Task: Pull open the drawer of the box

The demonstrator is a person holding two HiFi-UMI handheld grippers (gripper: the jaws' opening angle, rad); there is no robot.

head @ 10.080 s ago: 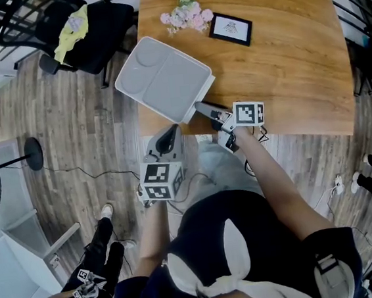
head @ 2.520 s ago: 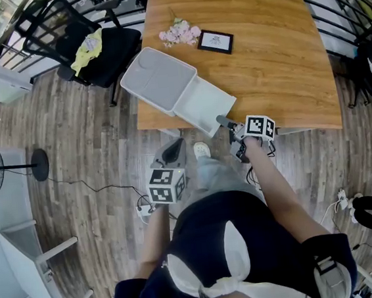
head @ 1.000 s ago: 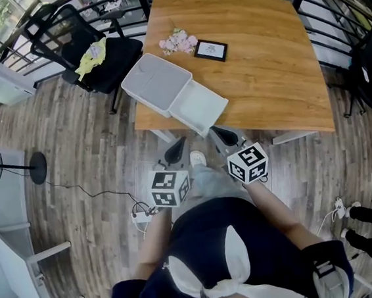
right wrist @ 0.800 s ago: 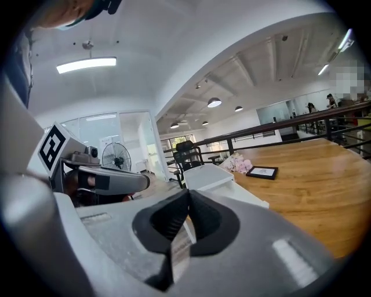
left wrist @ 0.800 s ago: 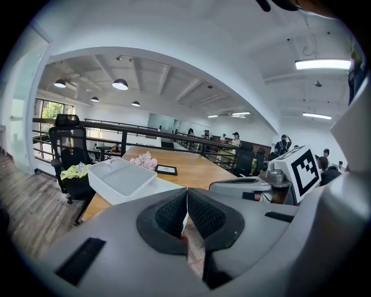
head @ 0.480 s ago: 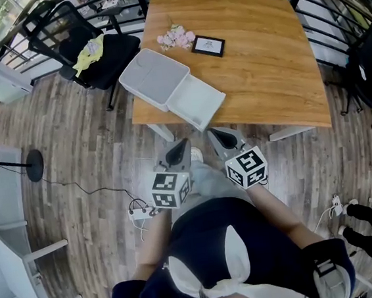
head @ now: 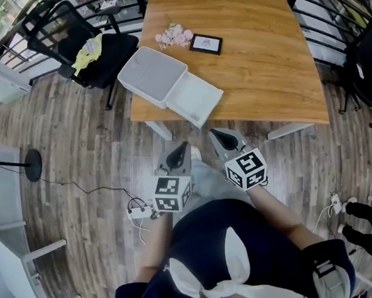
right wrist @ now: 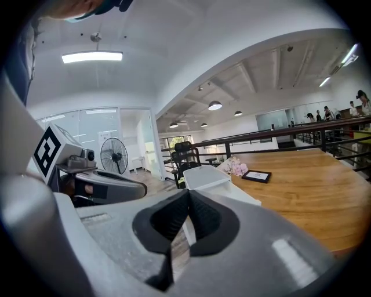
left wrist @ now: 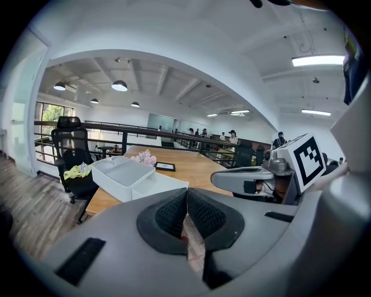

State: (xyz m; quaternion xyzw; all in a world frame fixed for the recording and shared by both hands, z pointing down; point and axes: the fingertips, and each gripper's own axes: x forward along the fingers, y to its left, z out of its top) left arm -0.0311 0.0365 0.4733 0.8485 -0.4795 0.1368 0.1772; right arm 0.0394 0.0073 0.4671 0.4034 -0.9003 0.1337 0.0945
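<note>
1. Both sets of jaws are pressed together on nothing; the left gripper (head: 177,154) and right gripper (head: 222,138) hang just off the desk's (head: 262,57) near edge.
2. The white box (head: 151,76) sits at the desk's left edge, and its drawer (head: 195,99) is pulled out toward the grippers.
</note>
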